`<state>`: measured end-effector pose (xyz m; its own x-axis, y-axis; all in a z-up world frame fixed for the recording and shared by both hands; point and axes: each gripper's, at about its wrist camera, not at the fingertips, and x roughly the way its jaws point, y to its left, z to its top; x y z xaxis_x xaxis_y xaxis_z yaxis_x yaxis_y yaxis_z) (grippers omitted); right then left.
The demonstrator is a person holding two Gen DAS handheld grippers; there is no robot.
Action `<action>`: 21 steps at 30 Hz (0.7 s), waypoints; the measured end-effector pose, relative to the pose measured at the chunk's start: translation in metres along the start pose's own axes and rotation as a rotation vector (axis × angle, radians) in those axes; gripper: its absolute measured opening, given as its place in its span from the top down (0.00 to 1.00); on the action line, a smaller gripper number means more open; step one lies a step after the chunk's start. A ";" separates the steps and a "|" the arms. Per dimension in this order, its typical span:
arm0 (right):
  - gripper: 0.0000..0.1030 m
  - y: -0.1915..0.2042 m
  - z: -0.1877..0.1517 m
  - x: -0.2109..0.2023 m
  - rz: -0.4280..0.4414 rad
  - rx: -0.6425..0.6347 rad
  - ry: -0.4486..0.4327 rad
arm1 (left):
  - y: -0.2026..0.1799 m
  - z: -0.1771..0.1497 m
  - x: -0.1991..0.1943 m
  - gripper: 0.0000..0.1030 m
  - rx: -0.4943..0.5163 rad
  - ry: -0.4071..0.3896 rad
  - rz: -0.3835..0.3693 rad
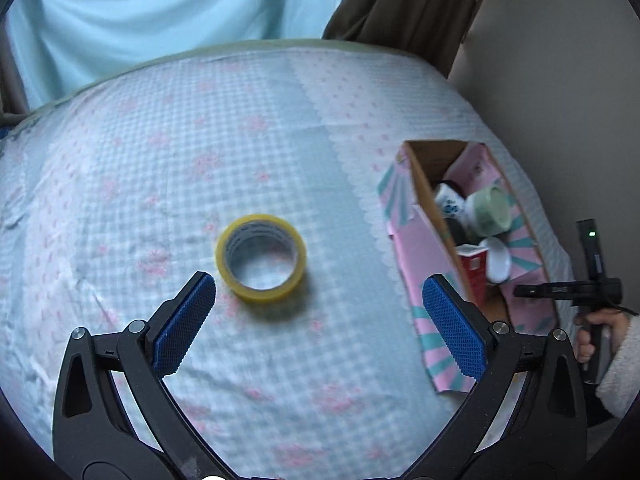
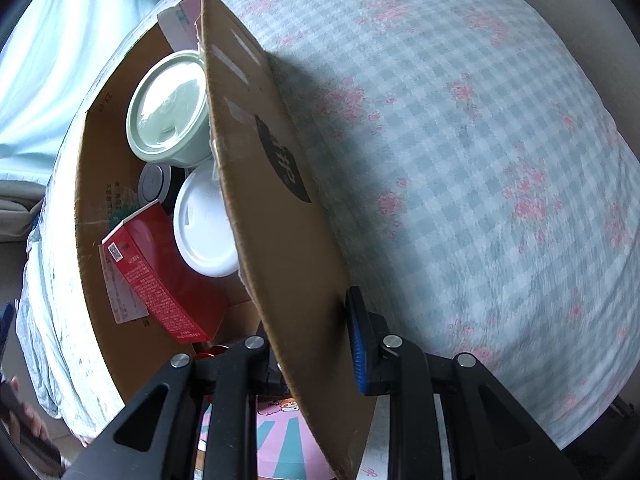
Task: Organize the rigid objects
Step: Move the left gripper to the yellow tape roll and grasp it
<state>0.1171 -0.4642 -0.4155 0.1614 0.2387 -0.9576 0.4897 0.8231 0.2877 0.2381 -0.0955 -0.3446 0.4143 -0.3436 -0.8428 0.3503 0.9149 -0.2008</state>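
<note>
A yellow roll of tape lies flat on the checked bedspread, just ahead of my open, empty left gripper. A pink and brown cardboard box stands to the right. It holds a green cup, a white lid, a red carton and a patterned item. In the right wrist view my right gripper is shut on the box's cardboard flap, with the flap between the fingers. The green cup, white lid and red carton show inside.
A pale blue curtain and a brown curtain hang behind the bed. A wall is close on the right. The right hand and its gripper handle are at the bed's right edge.
</note>
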 end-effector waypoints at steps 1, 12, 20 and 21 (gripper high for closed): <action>0.80 0.001 -0.002 -0.001 -0.003 0.001 -0.005 | 0.007 -0.001 0.012 0.00 -0.003 0.011 0.000; 0.82 0.022 -0.022 -0.010 -0.055 -0.025 -0.037 | 0.054 -0.027 0.122 0.00 -0.021 0.095 0.025; 0.84 0.026 -0.036 -0.022 -0.062 -0.059 -0.046 | 0.063 -0.034 0.157 0.00 -0.032 0.091 0.034; 0.84 0.028 -0.040 -0.024 -0.067 -0.064 -0.047 | 0.064 -0.034 0.159 0.00 -0.026 0.086 0.036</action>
<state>0.0922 -0.4262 -0.3850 0.1707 0.1591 -0.9724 0.4453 0.8679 0.2201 0.2976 -0.0848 -0.5081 0.3517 -0.2922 -0.8893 0.3143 0.9317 -0.1819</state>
